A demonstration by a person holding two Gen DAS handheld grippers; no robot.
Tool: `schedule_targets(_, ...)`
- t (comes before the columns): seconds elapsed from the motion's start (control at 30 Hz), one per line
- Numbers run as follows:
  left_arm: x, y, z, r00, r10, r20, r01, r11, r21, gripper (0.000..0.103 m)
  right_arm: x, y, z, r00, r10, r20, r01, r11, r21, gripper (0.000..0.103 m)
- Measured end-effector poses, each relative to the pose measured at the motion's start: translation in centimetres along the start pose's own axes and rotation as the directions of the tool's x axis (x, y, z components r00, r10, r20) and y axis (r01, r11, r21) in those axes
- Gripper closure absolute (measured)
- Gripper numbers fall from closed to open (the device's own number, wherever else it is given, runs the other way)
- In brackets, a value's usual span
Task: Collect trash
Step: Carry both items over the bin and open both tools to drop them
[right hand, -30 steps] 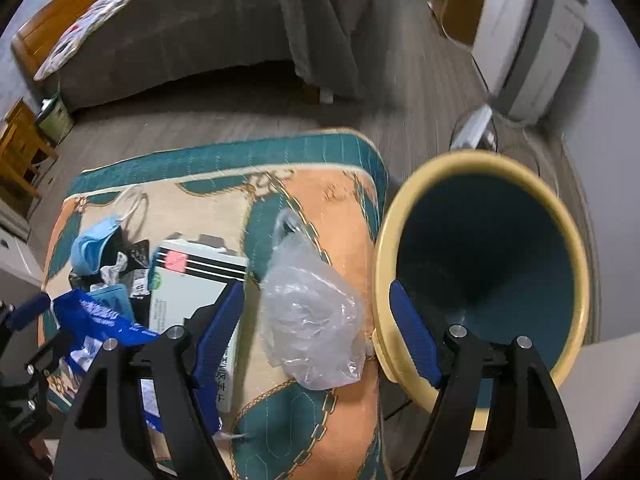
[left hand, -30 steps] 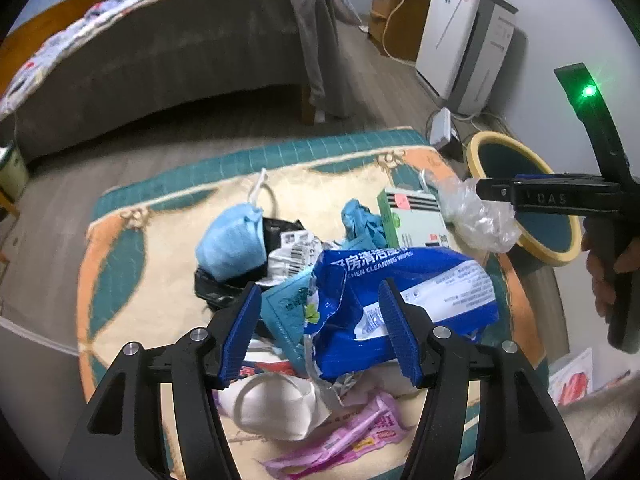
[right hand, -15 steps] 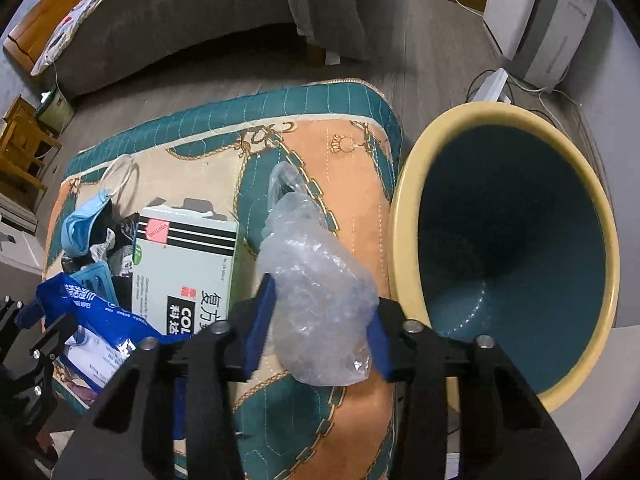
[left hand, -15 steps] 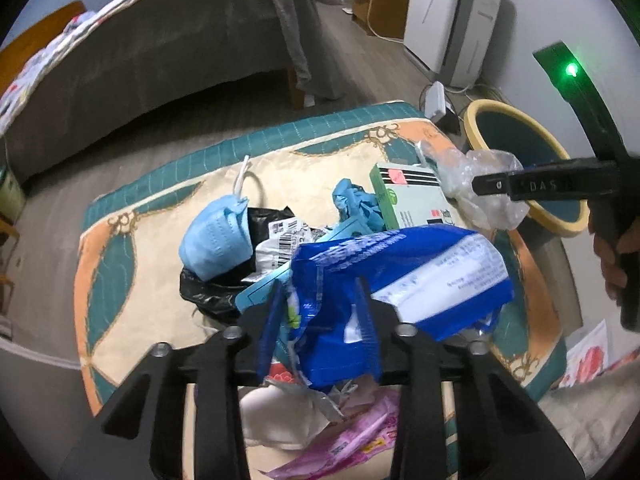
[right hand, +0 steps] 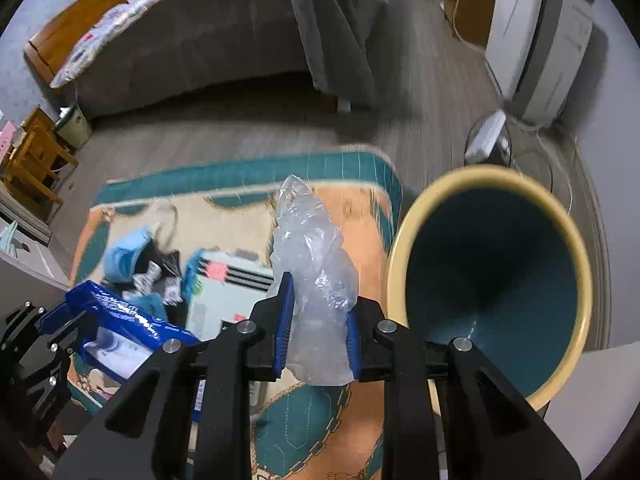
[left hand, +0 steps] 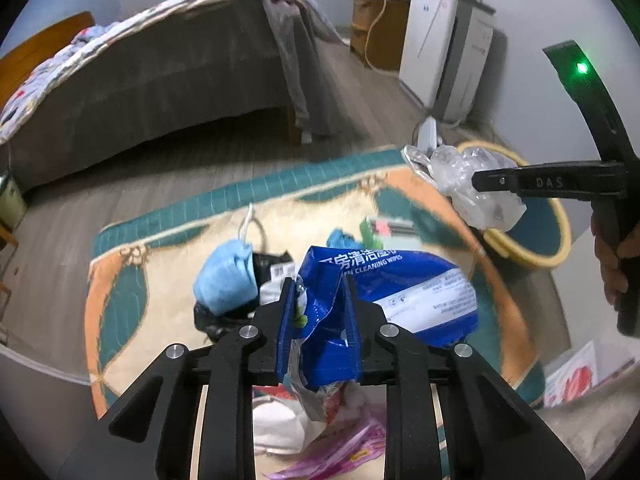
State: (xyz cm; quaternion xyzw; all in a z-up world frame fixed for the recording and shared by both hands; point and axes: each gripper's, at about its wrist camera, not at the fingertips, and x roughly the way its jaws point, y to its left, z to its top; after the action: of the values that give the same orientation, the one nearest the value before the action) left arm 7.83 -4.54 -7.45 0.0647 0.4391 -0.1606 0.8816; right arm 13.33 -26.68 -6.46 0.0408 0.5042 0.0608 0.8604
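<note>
My left gripper [left hand: 318, 292] has its jaws closing on a crumpled blue cleaning-wipes packet [left hand: 400, 280], pads pressing both sides, the packet lifted above the trash pile. In the right wrist view my right gripper [right hand: 320, 304] has its jaws closing on a crumpled clear plastic bag [right hand: 312, 248], held up off the mat just left of the yellow-rimmed teal bin [right hand: 400, 248]. The left wrist view shows that same plastic bag [left hand: 464, 176] hanging from the right gripper [left hand: 480, 182] in front of the bin [left hand: 556, 256]. The blue packet [right hand: 120, 316] also shows at the lower left of the right wrist view.
On the patterned mat [left hand: 132, 280] lie a blue face mask [left hand: 226, 276], a black bag, a green-and-white box [right hand: 224, 292], a white mask [left hand: 276, 428] and a pink wrapper [left hand: 336, 452]. A bed [left hand: 160, 72] stands behind, a white appliance [left hand: 440, 48] at the far right.
Both grippers went from wide open to squeezed on their items. The blue packet and the clear bag have both risen off the mat.
</note>
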Motion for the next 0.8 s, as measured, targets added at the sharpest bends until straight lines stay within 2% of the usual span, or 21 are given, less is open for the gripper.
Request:
schedule_targets(0.17, -1.5, 0.4, 1.3, 0.998, -0.021, 0.062, 0.023, 0.999, -0.045, 0.079, -2.1, -0.9, 0.9, 0.999, -0.012, 0.048, 0.011, 1.000, 0.018, 0.081)
schedule_targets(0.43, -3.2, 0.3, 3.2, 0.991, -0.051, 0.123, 0.066, 0.991, -0.117, 0.079, -6.1, -4.7, 2.3, 0.991, -0.030, 0.134, 0.016, 0.995, 0.099, 0.081)
schedule_targets(0.53, -3.8, -0.6, 4.1, 0.989, -0.036, 0.141, 0.051, 0.993, -0.110, 0.079, -7.6, -6.1, 2.7, 0.981, -0.073, 0.180, 0.056, 0.994, 0.099, 0.081)
schedule_targets(0.63, -4.0, -1.4, 5.4, 0.987, -0.047, 0.156, 0.067, 0.990, -0.121, 0.079, -8.7, -7.2, 2.8, 0.969, -0.119, 0.216, 0.102, 0.991, 0.089, 0.081)
schedule_targets(0.8, -3.7, -3.6, 7.1, 0.983, -0.068, 0.172, 0.090, 0.989, -0.121, 0.079, -9.6, -9.2, 2.5, 0.958, -0.150, 0.245, 0.128, 0.986, 0.104, 0.081)
